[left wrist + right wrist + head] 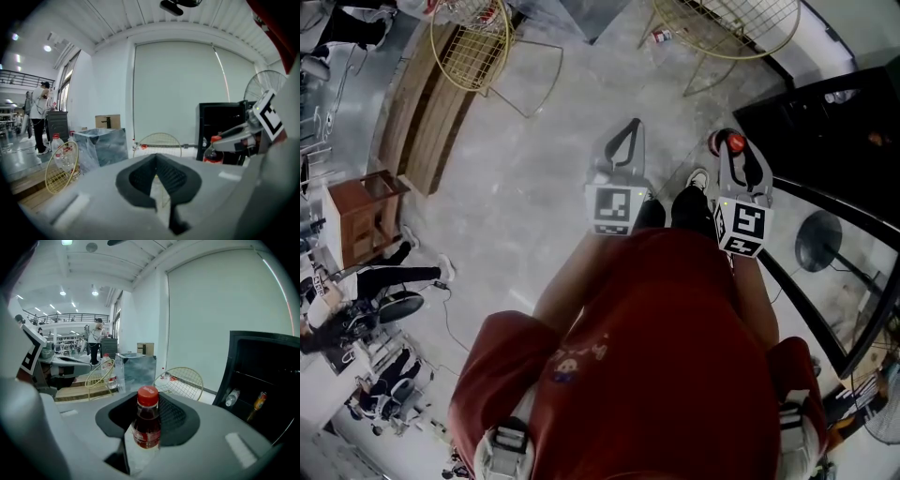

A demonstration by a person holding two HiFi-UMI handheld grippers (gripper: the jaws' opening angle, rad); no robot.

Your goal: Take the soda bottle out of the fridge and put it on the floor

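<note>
The soda bottle (pixel 146 427), with a red cap and dark drink, stands upright between the pads of my right gripper (pixel 149 401), which is shut on it. In the head view, its red cap (pixel 734 143) shows at the right gripper (pixel 733 141), held above the grey floor (pixel 534 169) beside the black fridge (pixel 825 122). My left gripper (pixel 633 125) is level with it to the left, its tips together and nothing in them. The left gripper view shows those shut jaws (pixel 156 157) and the held bottle (pixel 213 154) off to the right.
The open fridge (pixel 262 376) stands right, a clear bottle (pixel 231 398) and a can (pixel 259 401) inside. Gold wire frames (pixel 471 47) (pixel 731 23) stand ahead, a wooden bench (pixel 427 112) and cabinet (pixel 361 216) left. A fan (pixel 818 239) sits right. My shoes (pixel 694 206) are below the grippers.
</note>
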